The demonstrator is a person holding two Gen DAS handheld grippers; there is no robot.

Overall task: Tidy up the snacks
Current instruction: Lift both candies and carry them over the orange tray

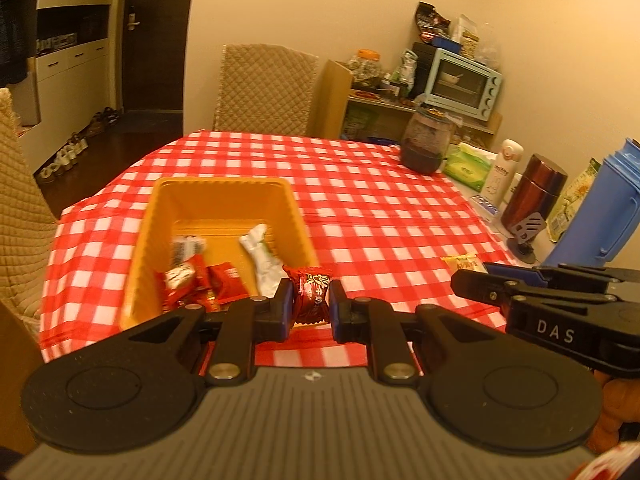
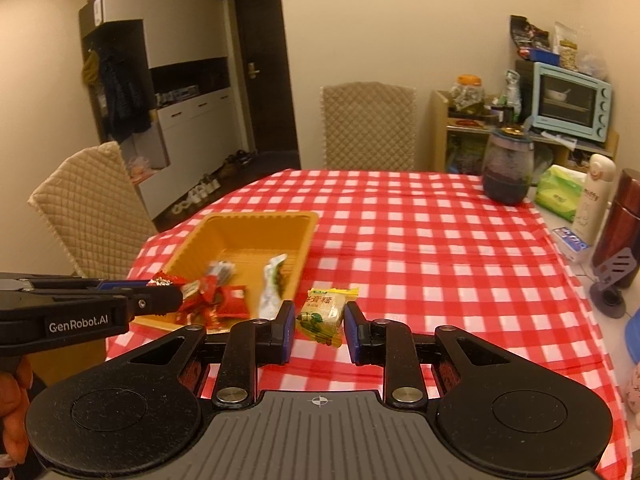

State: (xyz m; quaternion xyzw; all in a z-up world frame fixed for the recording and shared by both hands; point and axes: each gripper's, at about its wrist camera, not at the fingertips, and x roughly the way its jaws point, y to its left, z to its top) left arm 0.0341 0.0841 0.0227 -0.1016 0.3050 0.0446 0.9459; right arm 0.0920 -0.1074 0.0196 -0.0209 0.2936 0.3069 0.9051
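Here, 2 hand-held grippers hang side by side over a table (image 1: 400, 208) draped in a red-and-white checked cloth. The left gripper (image 1: 311, 305) has its fingers clamped on a red candy (image 1: 311, 294), the wrapper pinched upright between the blue pads and held just past the near right corner of a yellow tray (image 1: 160, 200). The right gripper (image 2: 318, 322) is closed on a yellow candy (image 2: 324, 312), a pale block in a wrapper printed with green, held clear of the cloth just right of the tray.

Inside the tray lie several red wrappers (image 1: 200, 284) heaped at the near end, a silver-and-black packet (image 1: 186, 248) behind them and a white packet (image 1: 262, 256) leaning along the right wall. The far half of the tray is bare.

In the left wrist view the right gripper reaches in from the right edge, its yellow candy showing just beyond the tips. In the right wrist view the left gripper reaches in from the left edge, its tips over the tray's near end.

Along the far right side of the table stand a dark jar (image 2: 508, 168), a green tissue pack (image 2: 560, 192), a white flask (image 2: 594, 200), a maroon flask (image 2: 620, 224) and a blue jug (image 1: 600, 216). 2 quilted chairs (image 2: 368, 124) sit at the table's far and left sides, and a pale blue oven (image 2: 572, 102) stands on a shelf by the wall.
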